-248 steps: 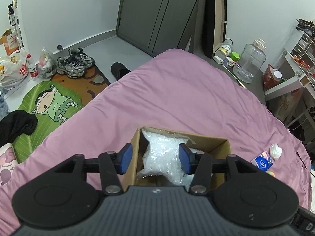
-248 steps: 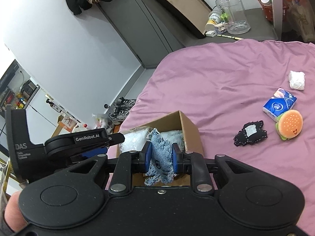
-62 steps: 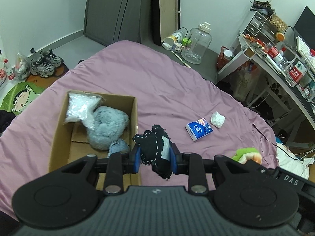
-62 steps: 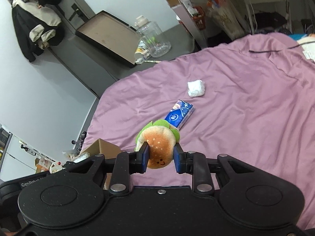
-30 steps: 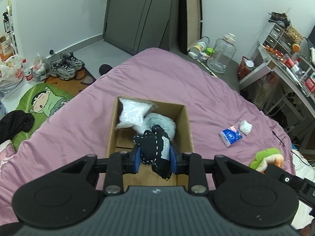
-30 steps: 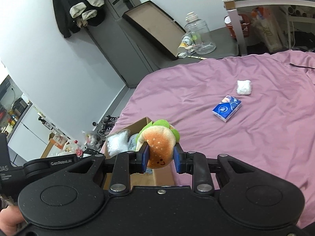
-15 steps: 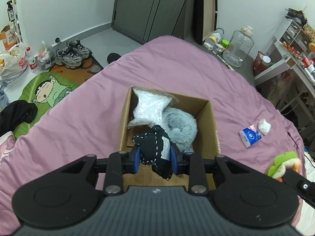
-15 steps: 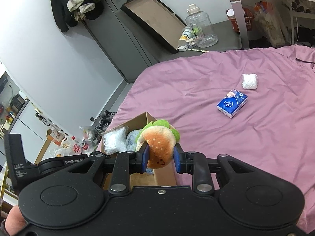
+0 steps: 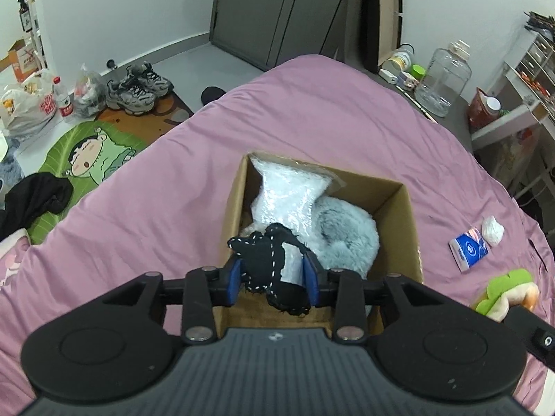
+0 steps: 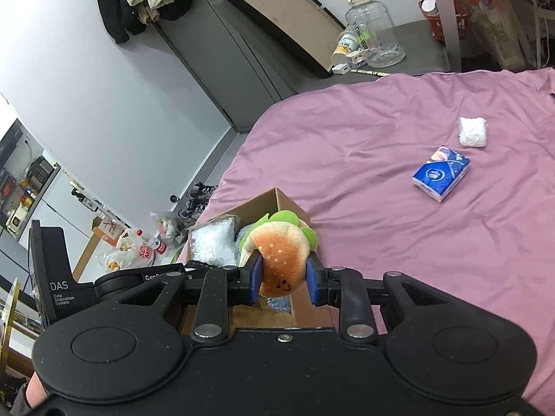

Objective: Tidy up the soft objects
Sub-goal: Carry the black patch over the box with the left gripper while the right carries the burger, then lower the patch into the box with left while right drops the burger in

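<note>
Deposit step in hand. Left gripper [image 9: 272,279], jaws opening around black stitched toy [image 9: 267,263], hangs over cardboard box [image 9: 399,208]. Right gripper [image 10: 282,280] grips burger plush [image 10: 281,260] at box's 3 o'clock rim; next, release inside.

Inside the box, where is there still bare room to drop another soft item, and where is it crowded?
The box's far half is crowded: plastic bag and grey plush. Bare cardboard shows only along the near wall, under the left gripper, whose fingers are opening around the black pouch.
</note>
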`<state>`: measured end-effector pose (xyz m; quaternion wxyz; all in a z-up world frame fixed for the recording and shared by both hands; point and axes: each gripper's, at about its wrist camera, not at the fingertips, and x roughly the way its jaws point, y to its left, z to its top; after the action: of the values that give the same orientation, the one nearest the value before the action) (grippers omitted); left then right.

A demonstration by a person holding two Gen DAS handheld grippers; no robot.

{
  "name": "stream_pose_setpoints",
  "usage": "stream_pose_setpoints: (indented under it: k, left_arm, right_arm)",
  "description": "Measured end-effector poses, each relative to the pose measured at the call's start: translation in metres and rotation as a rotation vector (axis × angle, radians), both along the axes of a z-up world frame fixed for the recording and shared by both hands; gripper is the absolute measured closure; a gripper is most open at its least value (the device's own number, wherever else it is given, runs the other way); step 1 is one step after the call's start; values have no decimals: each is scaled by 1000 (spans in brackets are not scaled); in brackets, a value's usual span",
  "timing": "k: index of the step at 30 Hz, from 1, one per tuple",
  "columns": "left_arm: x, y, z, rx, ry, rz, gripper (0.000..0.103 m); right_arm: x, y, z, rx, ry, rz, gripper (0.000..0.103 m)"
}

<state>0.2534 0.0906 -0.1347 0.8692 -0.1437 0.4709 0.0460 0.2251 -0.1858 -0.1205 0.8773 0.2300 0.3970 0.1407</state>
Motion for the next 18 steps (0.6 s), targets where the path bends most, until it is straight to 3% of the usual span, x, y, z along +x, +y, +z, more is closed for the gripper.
stream_pose_setpoints:
  k: [18]
  left_arm:
    - [-4,4,1,-41,27,-14,62]
  right_arm:
    - [28,46,-20,20,44,92,76]
